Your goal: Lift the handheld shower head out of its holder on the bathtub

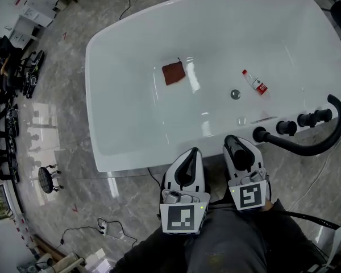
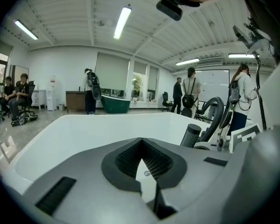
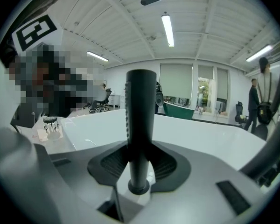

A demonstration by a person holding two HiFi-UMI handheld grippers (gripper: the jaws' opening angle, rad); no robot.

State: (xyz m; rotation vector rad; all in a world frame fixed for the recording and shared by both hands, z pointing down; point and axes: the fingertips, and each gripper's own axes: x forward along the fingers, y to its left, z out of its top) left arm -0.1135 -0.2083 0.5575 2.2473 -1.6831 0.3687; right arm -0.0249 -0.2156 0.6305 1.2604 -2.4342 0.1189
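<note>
- The handheld shower head (image 3: 140, 111) stands upright at the near rim of the white bathtub (image 1: 119, 162), toward its right end, just left of the black knobs (image 1: 286, 127).
- The right gripper (image 3: 139, 161) is clamped on the shower head's black stem; its ribbed pads (image 3: 113, 164) press in from both sides.
- Below the pads the stem ends in a round collar that seems to sit against the white rim.
- The left gripper (image 1: 188, 154) hovers just left of the right one, over the same near rim. Its fingertips are pressed together with nothing between them.
- A black curved spout (image 1: 324, 141) arcs over the rim at the right end, beyond the knobs.
- On the tub floor lie a brown cloth (image 1: 173, 73), a small clear bottle (image 1: 254, 82) and the drain (image 1: 235, 94), all well apart from one another.
</note>
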